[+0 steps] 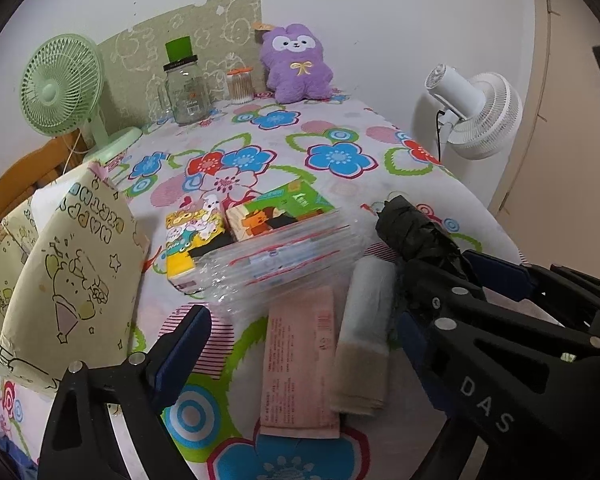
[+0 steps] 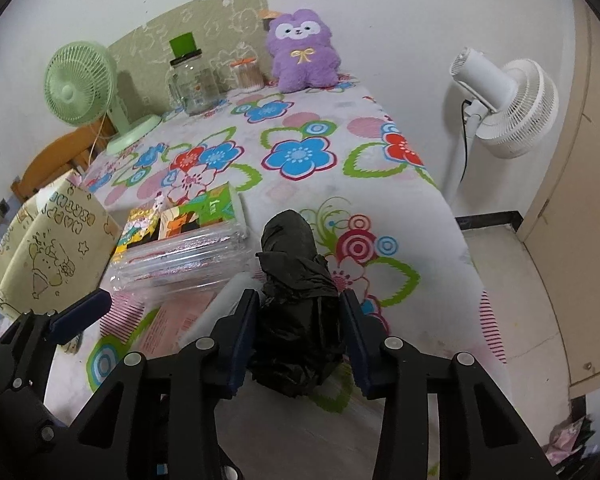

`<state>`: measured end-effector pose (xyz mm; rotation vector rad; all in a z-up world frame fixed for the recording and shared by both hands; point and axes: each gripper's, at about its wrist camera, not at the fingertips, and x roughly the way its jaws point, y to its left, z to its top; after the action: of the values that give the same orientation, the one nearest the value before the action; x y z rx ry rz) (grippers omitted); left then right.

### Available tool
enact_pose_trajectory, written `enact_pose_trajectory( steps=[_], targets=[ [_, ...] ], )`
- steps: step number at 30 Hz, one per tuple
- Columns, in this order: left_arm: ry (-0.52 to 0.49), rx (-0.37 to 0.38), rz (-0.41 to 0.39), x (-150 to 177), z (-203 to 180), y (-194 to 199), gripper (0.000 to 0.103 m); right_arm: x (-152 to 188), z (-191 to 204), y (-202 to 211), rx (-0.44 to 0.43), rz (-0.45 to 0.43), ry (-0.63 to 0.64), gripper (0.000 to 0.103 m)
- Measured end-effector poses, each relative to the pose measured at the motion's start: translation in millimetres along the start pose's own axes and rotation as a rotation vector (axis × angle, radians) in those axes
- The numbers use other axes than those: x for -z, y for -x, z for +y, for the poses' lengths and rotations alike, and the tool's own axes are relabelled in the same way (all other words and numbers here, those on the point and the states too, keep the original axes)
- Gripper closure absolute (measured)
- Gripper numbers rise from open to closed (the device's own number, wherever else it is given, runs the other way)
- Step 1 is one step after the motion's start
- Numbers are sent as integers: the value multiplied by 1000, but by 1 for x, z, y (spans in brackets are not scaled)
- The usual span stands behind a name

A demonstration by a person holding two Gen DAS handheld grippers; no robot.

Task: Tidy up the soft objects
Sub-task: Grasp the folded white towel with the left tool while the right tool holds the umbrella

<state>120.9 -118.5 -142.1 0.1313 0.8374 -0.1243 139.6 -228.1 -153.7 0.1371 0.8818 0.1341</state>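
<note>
A flowered bench point(image 2: 300, 184) stands against a white wall. My right gripper point(image 2: 300, 340) has its fingers on either side of a black folded umbrella point(image 2: 296, 280), seemingly pressing its fabric. It looks light, squashy and slippery, so mid-bundle suits. My left gripper point(image 1: 300, 344) gapes wide, empty.

Near end of the black folded umbrella point(image 2: 296, 320) hidden behind the right tongs point(image 2: 300, 332).
</note>
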Motion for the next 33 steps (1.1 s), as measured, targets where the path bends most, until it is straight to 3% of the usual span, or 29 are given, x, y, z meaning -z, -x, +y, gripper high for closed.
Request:
enact_pose_trajectory(
  steps=[8,15,33],
  targets=[
    [-51,16,7,-1,-19,-4,17,2,-15,10,26,-16,-34,58],
    [-77,12,58,1,-27,-16,43,5,-20,8,30,-4,-50,58],
    [-88,19,37,3,-30,-4,82,10,-20,4,30,9,-58,58]
  ],
)
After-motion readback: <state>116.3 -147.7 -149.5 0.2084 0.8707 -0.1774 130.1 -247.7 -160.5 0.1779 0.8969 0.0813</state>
